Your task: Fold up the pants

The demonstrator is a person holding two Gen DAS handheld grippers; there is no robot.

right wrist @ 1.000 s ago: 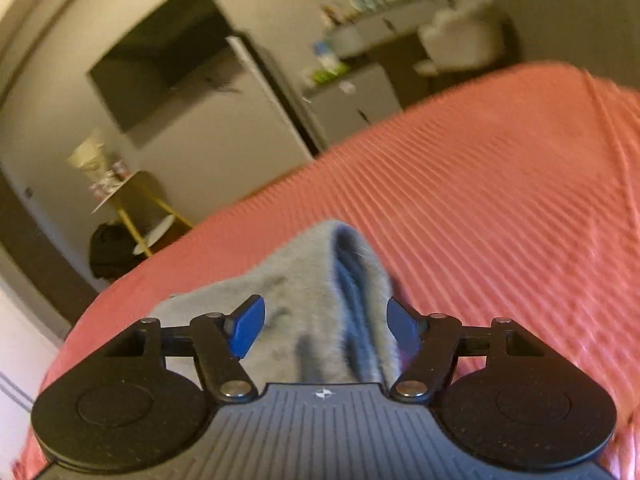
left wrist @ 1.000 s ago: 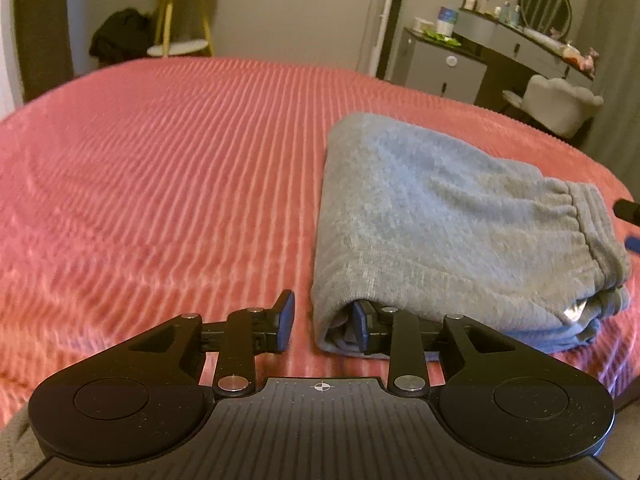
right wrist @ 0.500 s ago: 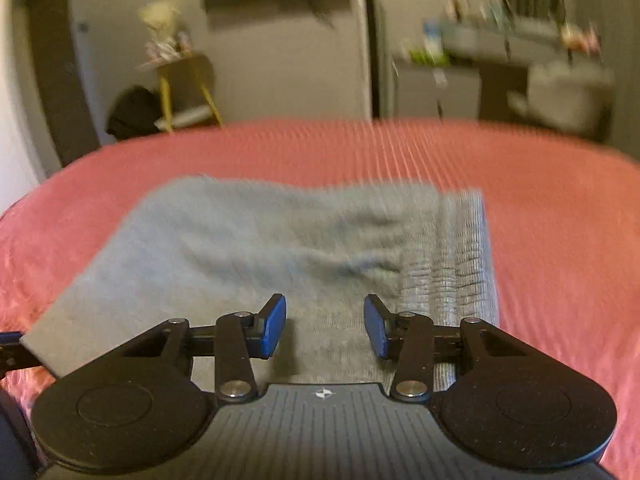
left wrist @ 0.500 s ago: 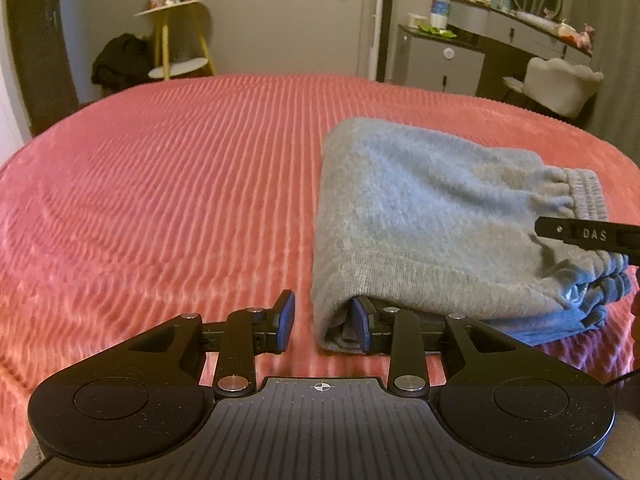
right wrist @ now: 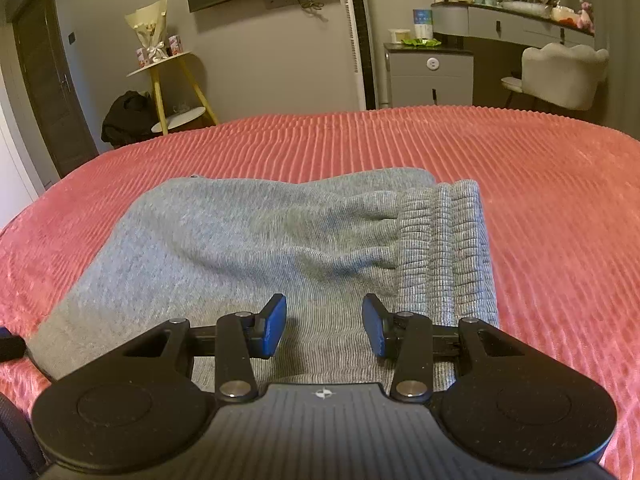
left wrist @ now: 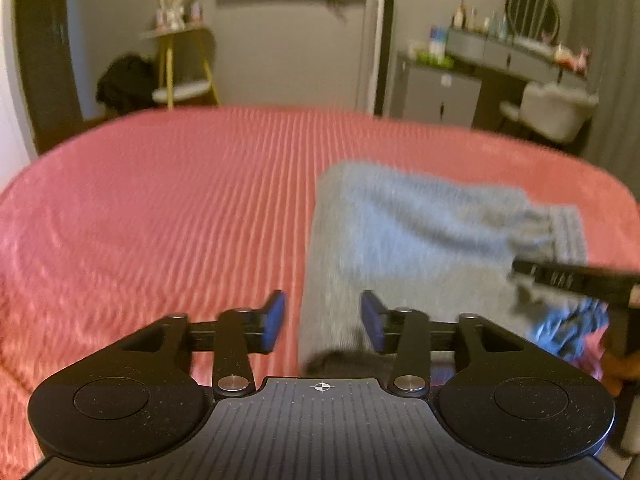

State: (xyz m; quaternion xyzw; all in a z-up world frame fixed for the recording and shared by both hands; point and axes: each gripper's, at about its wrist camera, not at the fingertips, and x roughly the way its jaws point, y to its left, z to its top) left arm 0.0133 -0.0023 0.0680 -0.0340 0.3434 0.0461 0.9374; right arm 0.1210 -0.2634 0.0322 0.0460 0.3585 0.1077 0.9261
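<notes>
Grey sweatpants (left wrist: pixel 420 232) lie folded on the red ribbed bedspread (left wrist: pixel 160 200), elastic waistband (right wrist: pixel 444 240) to the right. My left gripper (left wrist: pixel 322 312) hangs just above the folded left edge; its jaws are opening, with the cloth edge below them and no pad pressing on it. My right gripper (right wrist: pixel 324 312) stands open over the near part of the pants (right wrist: pixel 260 240), nothing pinched. One of its black fingers (left wrist: pixel 572 278) shows at the right of the left wrist view, over the waistband end.
The bedspread (right wrist: pixel 540 200) stretches wide to the left and beyond the pants. Past the bed stand a yellow side table (right wrist: pixel 176 80), a black bag (right wrist: pixel 128 120), a grey dresser (right wrist: pixel 432 76) and a white chair (right wrist: pixel 560 76).
The left gripper has lifted and its jaws have spread, its right finger coming out of the fold. The right gripper rolled level and narrowed; the cloth that it held up now lies flat.
</notes>
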